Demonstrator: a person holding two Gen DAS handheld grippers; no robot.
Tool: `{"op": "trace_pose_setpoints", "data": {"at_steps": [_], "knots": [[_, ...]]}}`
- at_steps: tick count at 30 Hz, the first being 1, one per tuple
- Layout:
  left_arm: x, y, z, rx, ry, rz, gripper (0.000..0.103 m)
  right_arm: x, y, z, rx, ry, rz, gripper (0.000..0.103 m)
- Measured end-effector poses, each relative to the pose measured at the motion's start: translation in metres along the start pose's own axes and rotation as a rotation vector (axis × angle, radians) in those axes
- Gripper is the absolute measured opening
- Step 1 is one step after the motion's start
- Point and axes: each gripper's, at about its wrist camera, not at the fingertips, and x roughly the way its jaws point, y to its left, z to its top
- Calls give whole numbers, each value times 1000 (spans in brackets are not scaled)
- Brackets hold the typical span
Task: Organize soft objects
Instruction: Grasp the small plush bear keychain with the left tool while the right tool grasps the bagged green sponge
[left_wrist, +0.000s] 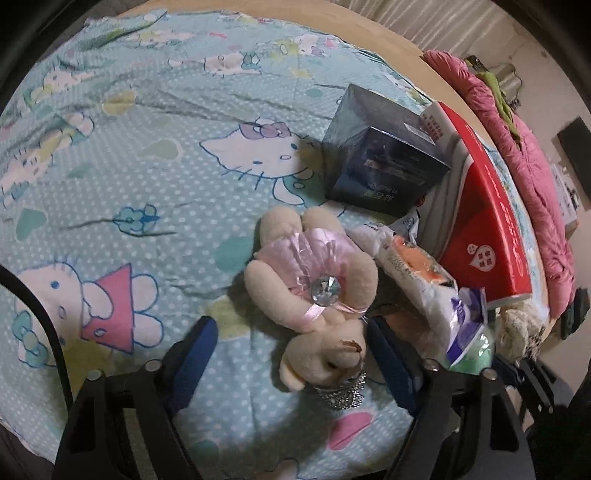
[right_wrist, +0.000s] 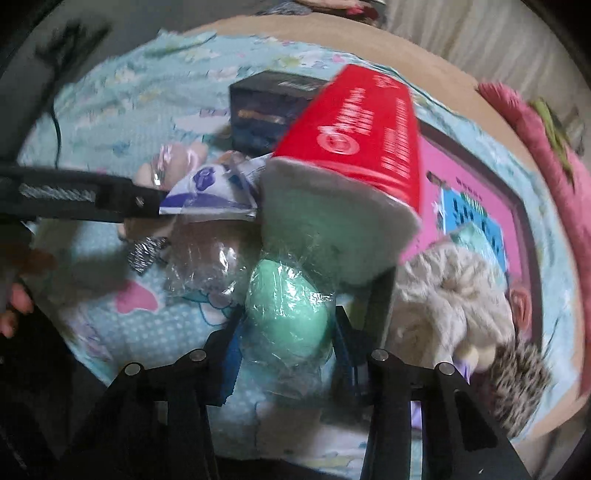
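A beige plush rabbit (left_wrist: 314, 288) in a pink satin dress lies on the Hello Kitty bedsheet (left_wrist: 129, 166). Its head rests between the blue fingers of my left gripper (left_wrist: 291, 332), which is open around it. My right gripper (right_wrist: 286, 328) is shut on a green soft ball in clear plastic wrap (right_wrist: 288, 314). The wrapped ball also shows at the right of the left wrist view (left_wrist: 476, 347). A grey knitted plush (right_wrist: 447, 295) lies to the right of the ball. The rabbit shows blurred at the far left of the right wrist view (right_wrist: 173, 162).
A dark blue box (left_wrist: 380, 158) and a red box (left_wrist: 487, 221) stand behind the rabbit, with plastic snack packets (left_wrist: 413, 266) between. A pink book (right_wrist: 472, 192) lies on the sheet. A pink quilt (left_wrist: 535, 166) is piled at the bed's far right edge.
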Motion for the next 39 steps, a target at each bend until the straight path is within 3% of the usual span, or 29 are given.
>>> {"op": "trace_pose_setpoints", "data": {"at_steps": [2,6,10,14,25,30,39], "knots": [[4,-4,1,18,3,3,69,-6,-9,-2,46,-11,26,46],[10,-15,1,45,11,-39,40,-17,-21,-3,120,-40,78,46],[7,-22,-4,72,-17,-60,35,-31,-20,-6,148,-67,95,46],[-2,-15,-7,52,-30,-108,34,-39,-22,-9,171,-96,114,46],[-76,-32,-15,147,-178,-78,34,-71,-35,-8,276,-189,185,46],[-109,-51,-21,206,-230,-67,34,-89,-46,-7,343,-240,227,46],[-139,-96,-31,304,-272,-56,34,-124,-69,-13,412,-322,218,46]]}}
